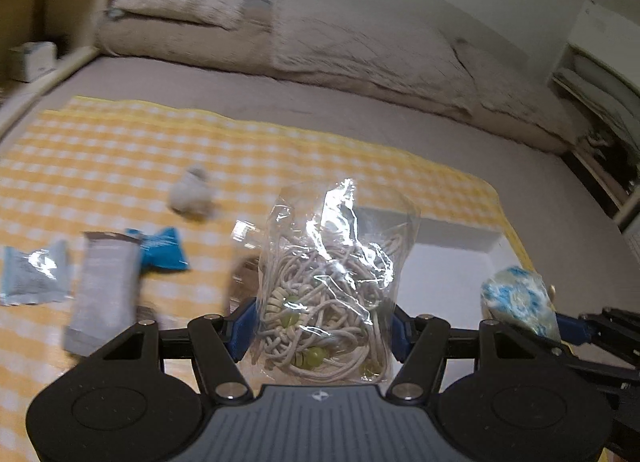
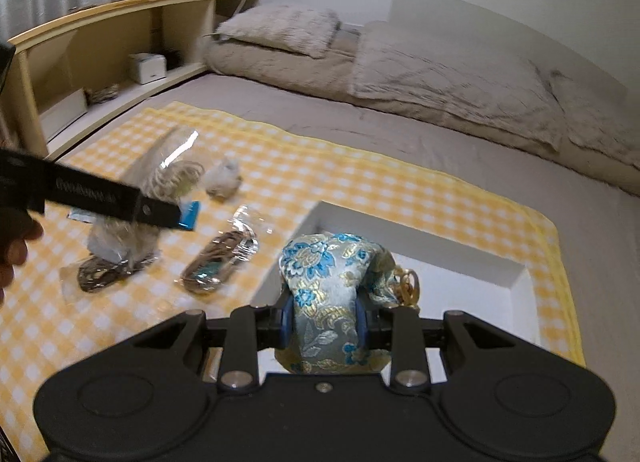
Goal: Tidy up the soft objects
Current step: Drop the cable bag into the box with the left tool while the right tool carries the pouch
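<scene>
The left gripper (image 1: pixel 322 328) is clenched on a clear bag (image 1: pixel 334 274) of pale cord, which fills the centre of the left view and is held up off the checked cloth (image 1: pixel 120 149). The film is thin, glossy and crinkled, so it looks light but slippery; the tangled cord inside gives bulk, and a grip low across that bulk, as here, should hold better than pinching loose film at the top. The right gripper (image 2: pixel 324 320) is closed on a brocade pouch (image 2: pixel 332 282), blue and gold flowers on silvery cloth, at lower centre of the right view, above the near edge of a white tray (image 2: pixel 516 274) set on the cloth. The pouch looks soft and padded, squeezing in between the pads, with a gold ring (image 2: pixel 408 286) dangling at its right side that could snag. Left of the tray lie two more clear packets of dark cord (image 2: pixel 218 262), flat and shiny; a small grey fluffy lump (image 2: pixel 224 179) sits further back. Foil sachets (image 1: pixel 32 274) lie at lower left of the left view.
</scene>
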